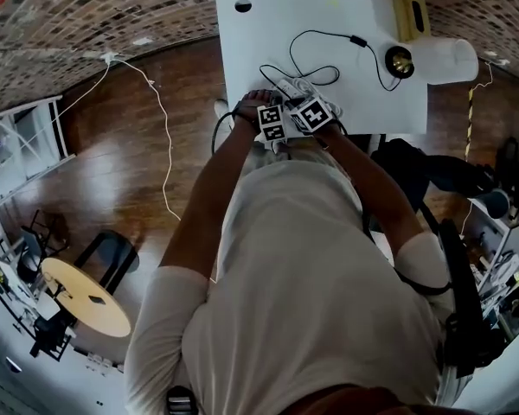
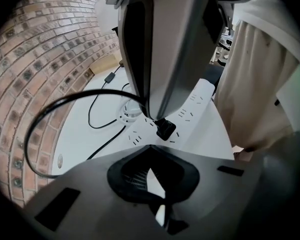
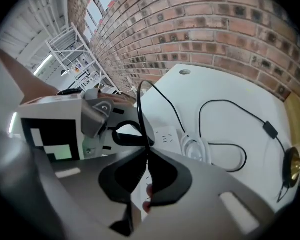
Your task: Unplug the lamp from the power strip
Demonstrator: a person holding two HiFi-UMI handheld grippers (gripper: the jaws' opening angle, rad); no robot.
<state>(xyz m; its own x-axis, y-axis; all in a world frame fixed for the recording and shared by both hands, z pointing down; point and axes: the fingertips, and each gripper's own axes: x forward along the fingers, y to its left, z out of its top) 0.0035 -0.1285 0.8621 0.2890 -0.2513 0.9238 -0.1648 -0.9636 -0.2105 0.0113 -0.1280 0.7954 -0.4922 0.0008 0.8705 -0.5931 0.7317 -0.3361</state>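
Note:
The white power strip (image 2: 195, 109) lies near the table's front edge. A black plug (image 2: 166, 130) stands at one of its sockets, and I cannot tell whether it is seated. My right gripper (image 2: 161, 118) comes down on the plug from above. In the right gripper view its jaws (image 3: 146, 156) are shut on the black lamp cord (image 3: 142, 109). My left gripper (image 2: 151, 164) hovers just before the strip with its jaws together and nothing between them. The lamp (image 1: 400, 60), with a brass base and a white shade (image 1: 448, 59), stands at the table's far right.
The black cord (image 1: 307, 46) loops over the white table (image 1: 242, 50) with an inline switch (image 1: 357, 40). A coiled white cable (image 3: 192, 146) lies by the strip. A yellow box (image 1: 409, 14) stands behind the lamp. Brick wall (image 3: 230, 29) backs the table.

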